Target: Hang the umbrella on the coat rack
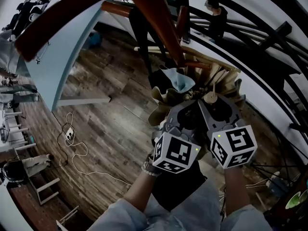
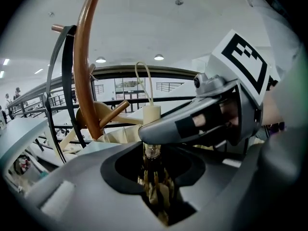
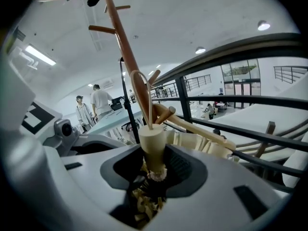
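Note:
A folded beige umbrella [image 1: 166,96] sits between both grippers, close in front of the brown wooden coat rack [image 1: 159,18]. My right gripper [image 1: 211,103] is shut on its cream handle [image 3: 153,142], whose cord loop [image 3: 142,88] stands up against the rack pole [image 3: 126,44]. My left gripper [image 1: 185,108] lies just beside and under the right one. The umbrella's ribs [image 2: 155,184] fill the slot between its jaws, with the handle [image 2: 152,113] past its tips. The right gripper's body [image 2: 211,117] crosses above the left jaws. Wooden pegs [image 3: 166,113] stick out near the handle.
A dark metal railing [image 3: 231,100] curves behind the rack. A light blue table [image 1: 67,57] stands at the left, and a white cable [image 1: 72,143] lies on the wooden floor. Two people [image 3: 96,105] stand far off by a desk. A light blue cloth [image 1: 179,81] lies at the umbrella's top.

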A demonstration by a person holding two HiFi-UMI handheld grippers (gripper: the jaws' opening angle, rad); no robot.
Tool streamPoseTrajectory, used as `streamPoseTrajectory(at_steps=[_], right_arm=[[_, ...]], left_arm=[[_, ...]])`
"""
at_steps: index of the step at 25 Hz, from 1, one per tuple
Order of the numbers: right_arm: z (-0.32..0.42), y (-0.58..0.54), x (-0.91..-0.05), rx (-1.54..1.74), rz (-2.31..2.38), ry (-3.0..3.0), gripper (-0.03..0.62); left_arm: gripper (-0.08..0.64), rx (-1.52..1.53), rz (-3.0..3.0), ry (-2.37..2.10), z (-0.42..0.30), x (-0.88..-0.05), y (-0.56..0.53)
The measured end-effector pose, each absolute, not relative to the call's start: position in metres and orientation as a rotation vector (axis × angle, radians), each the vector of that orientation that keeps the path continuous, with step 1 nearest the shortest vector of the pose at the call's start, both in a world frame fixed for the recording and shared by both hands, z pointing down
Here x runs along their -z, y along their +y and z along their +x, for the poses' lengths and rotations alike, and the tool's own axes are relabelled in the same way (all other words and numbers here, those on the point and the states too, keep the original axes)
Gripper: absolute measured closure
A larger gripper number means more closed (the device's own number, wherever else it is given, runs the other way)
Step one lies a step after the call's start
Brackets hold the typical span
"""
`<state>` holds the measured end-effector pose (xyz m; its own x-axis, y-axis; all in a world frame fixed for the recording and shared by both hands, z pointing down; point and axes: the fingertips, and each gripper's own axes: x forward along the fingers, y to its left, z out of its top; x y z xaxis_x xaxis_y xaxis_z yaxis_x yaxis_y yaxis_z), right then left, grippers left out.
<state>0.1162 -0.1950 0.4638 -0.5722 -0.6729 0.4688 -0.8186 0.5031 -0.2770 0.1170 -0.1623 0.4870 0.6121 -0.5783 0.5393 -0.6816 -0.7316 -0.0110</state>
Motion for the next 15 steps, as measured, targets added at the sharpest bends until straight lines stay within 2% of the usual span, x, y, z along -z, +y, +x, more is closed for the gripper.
streamPoseTrajectory(at_steps=[15], right_arm=[[0.121, -0.228, -0.496, -0.747, 1.328, -2.361, 0.456]], left_arm=[[0.443, -0.759, 2.637, -0.987, 0.119, -0.517, -0.195]])
